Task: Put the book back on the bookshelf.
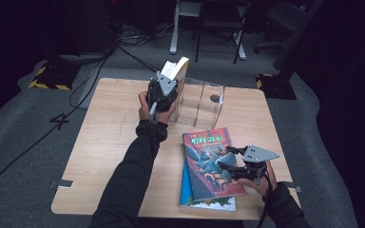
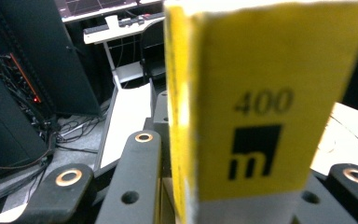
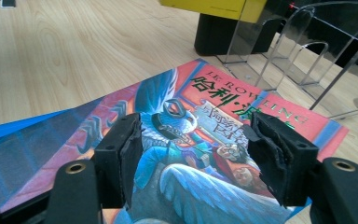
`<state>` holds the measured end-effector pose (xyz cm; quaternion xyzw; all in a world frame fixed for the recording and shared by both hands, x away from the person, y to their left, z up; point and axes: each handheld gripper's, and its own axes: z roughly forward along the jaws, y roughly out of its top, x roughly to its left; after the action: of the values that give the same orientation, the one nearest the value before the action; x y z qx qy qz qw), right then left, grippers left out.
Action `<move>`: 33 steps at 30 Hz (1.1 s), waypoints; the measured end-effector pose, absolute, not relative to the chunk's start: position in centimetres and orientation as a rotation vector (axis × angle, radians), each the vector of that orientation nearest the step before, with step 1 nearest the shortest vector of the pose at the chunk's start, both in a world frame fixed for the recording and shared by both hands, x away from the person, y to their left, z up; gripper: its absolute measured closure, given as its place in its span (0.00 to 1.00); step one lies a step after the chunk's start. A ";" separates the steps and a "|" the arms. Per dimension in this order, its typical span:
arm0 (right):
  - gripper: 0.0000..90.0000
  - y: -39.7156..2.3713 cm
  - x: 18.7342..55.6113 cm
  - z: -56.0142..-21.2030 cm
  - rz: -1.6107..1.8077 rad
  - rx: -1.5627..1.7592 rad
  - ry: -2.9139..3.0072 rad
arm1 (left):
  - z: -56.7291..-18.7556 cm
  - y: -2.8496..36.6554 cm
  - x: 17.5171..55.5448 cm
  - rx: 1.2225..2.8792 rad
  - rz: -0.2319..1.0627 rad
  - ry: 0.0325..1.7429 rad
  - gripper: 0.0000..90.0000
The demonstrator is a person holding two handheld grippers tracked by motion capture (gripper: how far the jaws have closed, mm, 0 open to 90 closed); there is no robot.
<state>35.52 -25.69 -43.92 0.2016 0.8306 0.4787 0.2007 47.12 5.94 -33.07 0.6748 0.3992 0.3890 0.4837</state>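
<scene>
Left gripper (image 1: 167, 80) clamped on a yellow book (image 1: 177, 69), held upright above the far left of the table (image 1: 100, 137), just beside the left end of the clear rack (image 1: 200, 102). In the left gripper view, jaws pressed against both sides of the book's lower part, spine facing the camera. Judged step: carrying the book to the rack and slotting it upright into a bay.

To do it well: keep the book vertical, spine out or edge down, and line it up with a bay before lowering. Lower straight between dividers, not onto a divider edge. Rest the bottom edge on the rack floor before easing the jaws apart. Avoid knocking the light plastic rack sideways; likely to slide on the wood. Let go only once the book leans on a divider.

Right gripper (image 1: 229, 163) low at the near right, hovering over the red book (image 1: 211, 164). Jaws standing apart, one either side of the cover picture in the right gripper view, nothing pinched between them; whether the pads touch the cover, cannot tell. Red book lying flat on top of a blue book (image 1: 187, 192), both near the front edge.

Rack: see-through, with upright dividers making a few bays. No book standing in any bay. A small dark round thing (image 1: 215, 98) seen through the right end; inside or behind, cannot tell.
</scene>
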 end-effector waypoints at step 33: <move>0.40 -25.1 35.4 -44.5 1.328 0.506 2.389 | -34.8 4.2 53.5 1.580 0.916 1.011 0.83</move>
<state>35.40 -25.07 -44.55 0.1791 0.8454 0.4700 0.1800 53.47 4.18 -34.81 0.6541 0.4187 0.3791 0.5031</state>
